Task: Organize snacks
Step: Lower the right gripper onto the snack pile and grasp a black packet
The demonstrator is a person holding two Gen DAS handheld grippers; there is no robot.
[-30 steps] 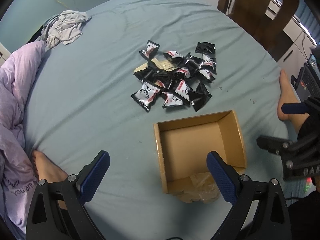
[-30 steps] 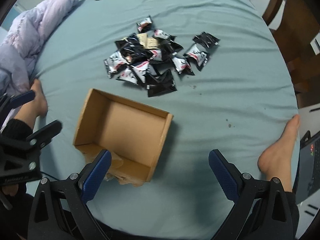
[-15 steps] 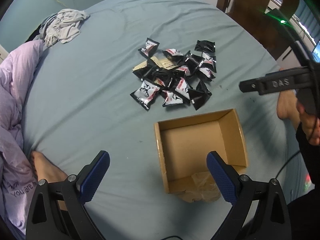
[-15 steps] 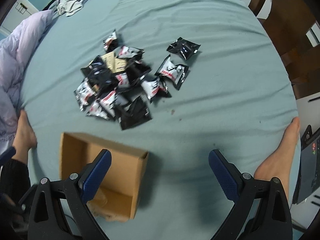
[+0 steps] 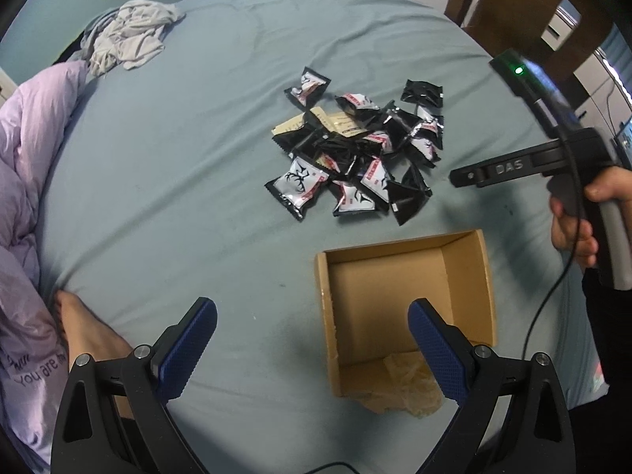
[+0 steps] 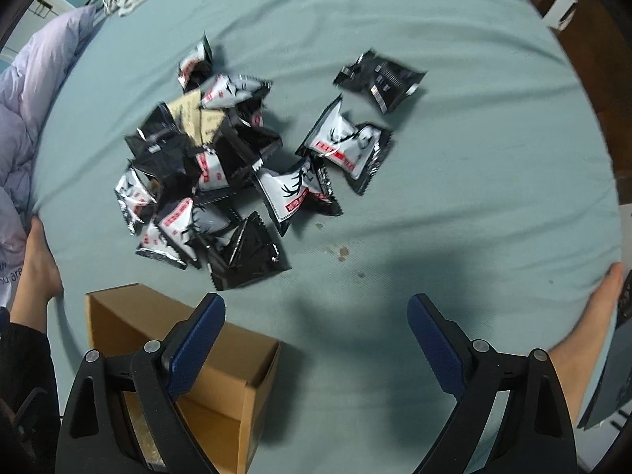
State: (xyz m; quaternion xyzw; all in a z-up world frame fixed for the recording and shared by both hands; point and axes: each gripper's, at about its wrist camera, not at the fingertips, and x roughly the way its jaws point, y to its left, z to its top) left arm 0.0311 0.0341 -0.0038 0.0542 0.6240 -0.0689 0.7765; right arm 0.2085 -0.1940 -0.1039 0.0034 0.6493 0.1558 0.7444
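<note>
A pile of black and white snack packets [image 5: 355,158] lies on the blue-green bed sheet; it also shows in the right wrist view [image 6: 221,173]. An open, empty cardboard box [image 5: 407,300] sits on the near side of the pile, and its corner shows in the right wrist view [image 6: 221,359]. My left gripper [image 5: 312,339] is open and empty, hovering over the box's left edge. My right gripper [image 6: 316,339] is open and empty, above the sheet just short of the pile. Its body shows in the left wrist view [image 5: 533,166], held by a hand.
A lilac duvet [image 5: 23,181] lies at the left, and crumpled grey clothes [image 5: 130,35] at the far left. Bare feet rest on the sheet at the left [image 5: 87,331] and right [image 6: 584,324]. A wooden chair [image 5: 525,4] stands behind the bed. Crumpled plastic [image 5: 407,387] sits at the box's near edge.
My right gripper has moved forward from over the box toward the snack pile, which now looks larger and closer. My left gripper has barely moved.
</note>
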